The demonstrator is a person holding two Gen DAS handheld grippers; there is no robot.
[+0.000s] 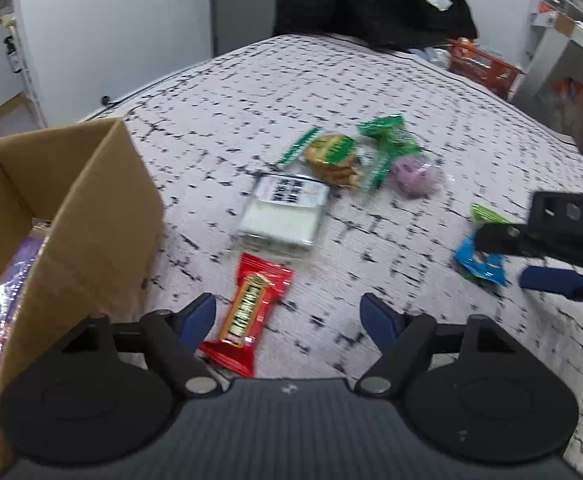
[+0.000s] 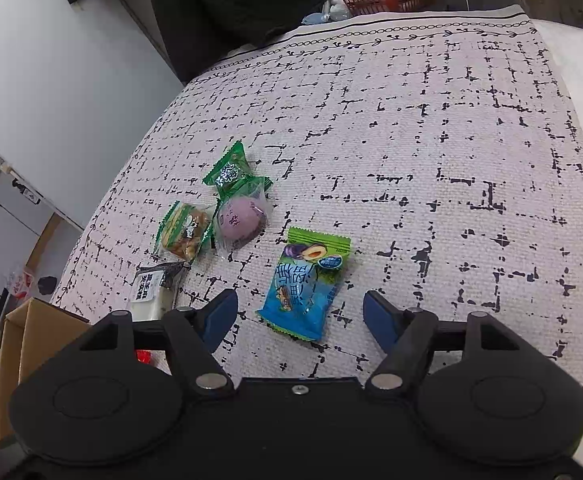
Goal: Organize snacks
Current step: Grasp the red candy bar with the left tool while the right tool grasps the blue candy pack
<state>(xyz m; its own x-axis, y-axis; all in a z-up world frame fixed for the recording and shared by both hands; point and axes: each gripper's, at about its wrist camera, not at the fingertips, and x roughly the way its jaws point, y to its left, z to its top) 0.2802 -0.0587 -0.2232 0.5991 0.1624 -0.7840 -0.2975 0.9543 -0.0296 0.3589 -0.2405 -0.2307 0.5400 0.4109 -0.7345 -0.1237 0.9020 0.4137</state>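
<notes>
Lying just ahead of the left gripper [image 1: 287, 316], red snack bar packet [image 1: 247, 314] on the patterned tablecloth [image 1: 391, 128], long axis along the fingers, nearer the left pad. Jaws apart, gripping nothing. Likewise the right gripper [image 2: 300, 316], straddling the blue-green plum packet [image 2: 305, 284] (cardboard box [image 1: 71, 216] at left).

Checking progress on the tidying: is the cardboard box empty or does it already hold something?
Not empty. The cardboard box stands open, and clear, purple-tinted packets show inside it in the left wrist view.
</notes>
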